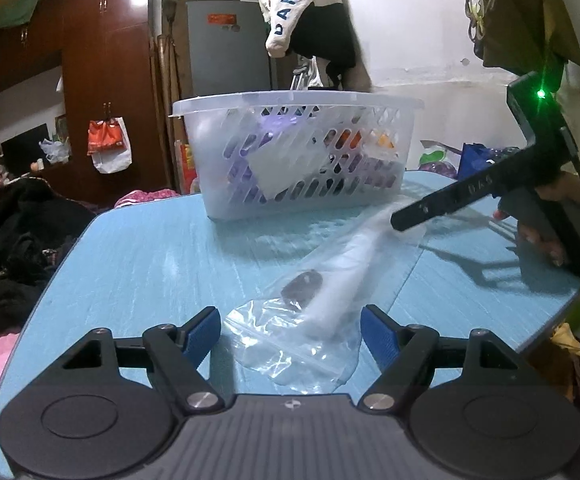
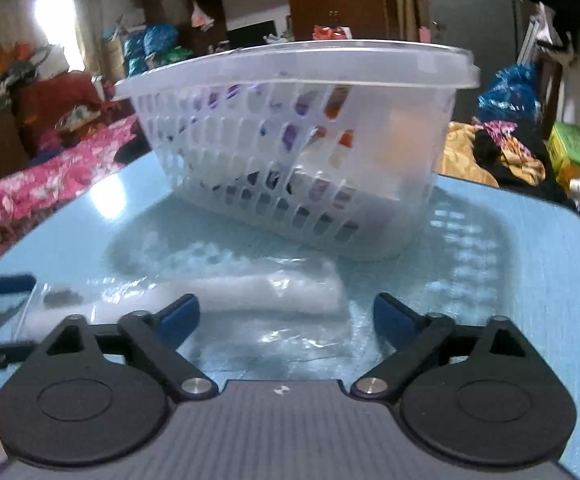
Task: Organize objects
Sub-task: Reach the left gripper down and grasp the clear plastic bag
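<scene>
Cluttered bedroom surroundings frame a pale blue table (image 1: 137, 256) that carries everything in play. Low over its near edge, the left gripper (image 1: 292, 334) has its blue-padded fingers (image 1: 203, 334) spread wide, with nothing between them but the near end of a clear zip bag (image 1: 290, 344) lying flat on the table. The right gripper (image 2: 285, 322) is likewise spread apart and empty, hovering over the other end of the same bag (image 2: 273, 320); in the left wrist view its black body comes in from the right edge of the table, one finger tip just above the bag's far end. Inside the bag lie a long white roll-like item (image 1: 346, 276) and a small dark object (image 1: 302, 286) beside it; what either one is cannot be told through the crumpled plastic. Just beyond the bag, toward the far edge of the table, stands a translucent white basket (image 1: 298, 100) with slotted walls, upright, holding purple, orange and white items that show blurred through the slots. Past the table are a dark wooden wardrobe (image 1: 105, 80), hanging clothes (image 1: 310, 16) and heaps of pink and black fabric (image 2: 61, 168).
</scene>
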Tool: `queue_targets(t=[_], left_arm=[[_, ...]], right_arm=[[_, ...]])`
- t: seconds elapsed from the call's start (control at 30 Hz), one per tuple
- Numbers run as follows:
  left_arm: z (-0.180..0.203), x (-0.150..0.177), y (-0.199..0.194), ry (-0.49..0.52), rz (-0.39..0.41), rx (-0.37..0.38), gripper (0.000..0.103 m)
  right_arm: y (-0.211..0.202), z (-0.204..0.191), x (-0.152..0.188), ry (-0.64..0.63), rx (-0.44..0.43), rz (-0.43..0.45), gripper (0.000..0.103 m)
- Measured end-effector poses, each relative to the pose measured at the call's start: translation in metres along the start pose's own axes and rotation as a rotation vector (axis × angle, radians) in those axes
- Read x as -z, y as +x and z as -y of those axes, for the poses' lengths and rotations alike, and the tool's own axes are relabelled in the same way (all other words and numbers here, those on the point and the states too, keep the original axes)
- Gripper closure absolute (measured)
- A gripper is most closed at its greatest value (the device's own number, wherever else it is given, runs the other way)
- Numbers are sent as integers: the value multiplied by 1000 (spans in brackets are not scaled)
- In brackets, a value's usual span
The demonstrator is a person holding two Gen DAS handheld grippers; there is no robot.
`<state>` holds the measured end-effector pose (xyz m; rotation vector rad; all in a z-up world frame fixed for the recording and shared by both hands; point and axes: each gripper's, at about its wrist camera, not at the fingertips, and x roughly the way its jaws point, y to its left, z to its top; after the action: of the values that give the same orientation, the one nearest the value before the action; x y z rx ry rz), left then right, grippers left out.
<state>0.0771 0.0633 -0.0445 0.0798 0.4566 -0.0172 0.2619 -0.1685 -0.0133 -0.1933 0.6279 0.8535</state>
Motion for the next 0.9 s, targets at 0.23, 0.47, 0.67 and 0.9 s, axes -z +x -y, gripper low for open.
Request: queue_targets(t=[0.23,0.47,0.67,0.9], left_arm=[[3,-5,10,17,8,11,44],[16,-8,12,61,21,8,73],[15,-7,2,66,69,20,76],[22,-12,-20,107,159,16,76]], right_arm=[[-7,-5,1,-40,35,12,49],[-14,-5,5,-60,23,20,82],[-25,-18,9,-87,38,66,91],[-51,-31,6,-107,57,143,92]])
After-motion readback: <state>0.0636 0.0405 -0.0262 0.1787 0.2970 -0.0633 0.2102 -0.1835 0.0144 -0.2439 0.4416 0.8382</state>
